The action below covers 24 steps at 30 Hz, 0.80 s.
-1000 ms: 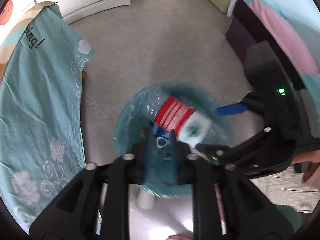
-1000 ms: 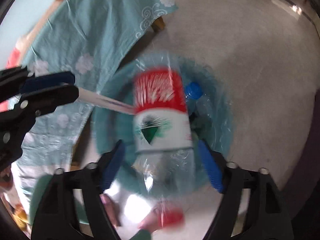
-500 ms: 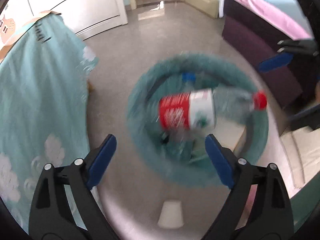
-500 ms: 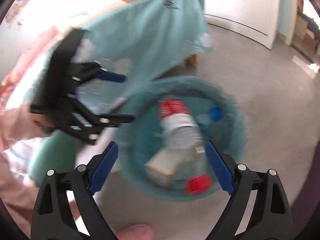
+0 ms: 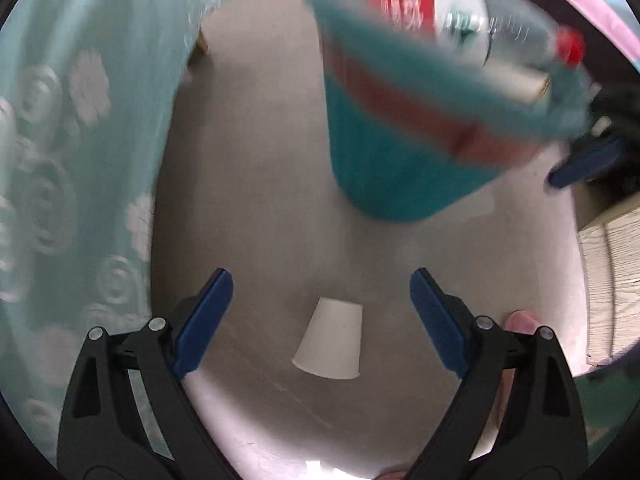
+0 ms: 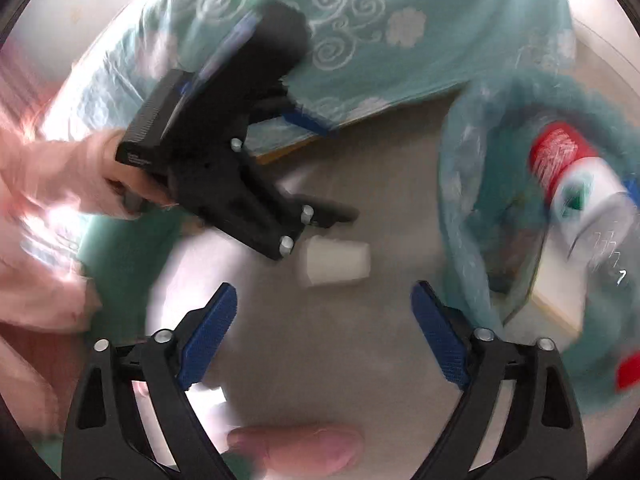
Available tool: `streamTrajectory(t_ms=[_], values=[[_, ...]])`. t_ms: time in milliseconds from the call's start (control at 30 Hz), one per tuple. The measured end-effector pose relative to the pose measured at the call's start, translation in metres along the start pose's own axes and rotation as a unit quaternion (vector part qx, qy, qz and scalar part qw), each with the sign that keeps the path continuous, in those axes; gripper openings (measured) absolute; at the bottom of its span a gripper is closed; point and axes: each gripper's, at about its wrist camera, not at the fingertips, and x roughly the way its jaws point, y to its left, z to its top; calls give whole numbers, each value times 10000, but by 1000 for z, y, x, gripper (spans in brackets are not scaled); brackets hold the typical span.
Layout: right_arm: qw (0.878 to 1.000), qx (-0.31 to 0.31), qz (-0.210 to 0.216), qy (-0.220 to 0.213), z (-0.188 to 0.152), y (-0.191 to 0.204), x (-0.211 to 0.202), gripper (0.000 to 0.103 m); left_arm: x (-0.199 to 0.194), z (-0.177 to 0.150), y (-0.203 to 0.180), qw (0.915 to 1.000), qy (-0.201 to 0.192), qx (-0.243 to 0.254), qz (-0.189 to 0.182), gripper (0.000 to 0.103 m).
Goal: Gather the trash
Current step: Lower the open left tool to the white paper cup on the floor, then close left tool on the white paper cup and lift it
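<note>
White paper cup (image 5: 329, 339) lies tipped on floor (image 5: 260, 200); left gripper (image 5: 322, 312) and right gripper (image 6: 324, 320) gape, empty

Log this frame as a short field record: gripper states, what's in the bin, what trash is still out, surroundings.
left gripper: open, empty, aimed at the floor
right gripper: open, empty
trash bin: teal, lined, upright on the floor
in bin: plastic bottle with red label and red cap, lying across the top; other contents unclear
still out: white paper cup on its side on the floor, ahead of the left gripper
nearby: teal floral cloth
image: motion-blurred
</note>
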Motion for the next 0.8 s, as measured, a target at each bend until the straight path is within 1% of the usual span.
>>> streamTrajectory(t_ms=[33, 67, 100, 167, 200, 233, 267, 300, 333, 367, 400, 433, 500, 567, 600, 667, 733, 767, 800], values=[[9993, -284, -241, -86, -1, 11, 6, 90, 16, -7, 0, 9999, 96, -47, -2, 88], [9984, -374, -415, -125, -1, 15, 9, 91, 29, -12, 0, 9997, 222, -100, -25, 85], [9973, -437, -529, -245, -1, 20, 12, 91, 41, -18, 0, 9993, 326, -172, -57, 78], [9978, -327, -280, -499, -1, 19, 10, 90, 60, -31, 0, 9979, 590, -279, -15, 74], [9982, -203, -77, -560, 1, 19, 7, 90, 63, -33, 0, 9971, 678, -329, -43, 72], [9976, -159, 101, -667, 3, 20, 1, 90, 62, -33, -1, 9977, 597, -319, -45, 73], [9971, -134, 178, -729, 5, 20, -3, 90, 58, -32, -3, 9986, 448, -280, 49, 77], [9977, -117, 366, -566, 6, 20, 1, 90, 59, -33, -4, 9987, 412, -263, 107, 82], [9985, -168, 385, -338, 2, 19, 11, 90, 64, -34, -4, 9986, 467, -252, 43, 82], [9989, -299, 307, -169, -5, 21, 18, 90, 71, -34, -4, 9980, 578, -265, -24, 82], [9990, -370, 232, -114, -11, 22, 23, 90, 77, -34, -3, 9974, 663, -277, -25, 82], [9993, -359, 87, -39, -18, 21, 30, 90, 88, -36, -4, 9965, 792, -251, 64, 82], [9998, -43, -93, 148, -39, 10, 47, 90, 102, -39, -5, 9945, 1000, -231, 224, 82], [9984, 401, -204, 354, -64, -2, 64, 90, 115, -45, -5, 9932, 1105, -356, 103, 82], [9974, 520, -269, 413, -74, -6, 70, 90, 123, -47, -8, 9927, 1148, -364, 67, 82], [9941, 799, -470, 557, -94, -14, 85, 90, 135, -49, -15, 9919, 1240, -240, 102, 82], [9903, 1035, -584, 723, -110, -19, 94, 90, 147, -53, -25, 9903, 1384, -80, 47, 78], [9889, 1141, -582, 746, -115, -22, 98, 90, 153, -55, -30, 9892, 1463, 19, 10, 63], [9869, 1268, -612, 782, -121, -24, 103, 90, 158, -57, -33, 9878, 1555, 92, -54, 63]])
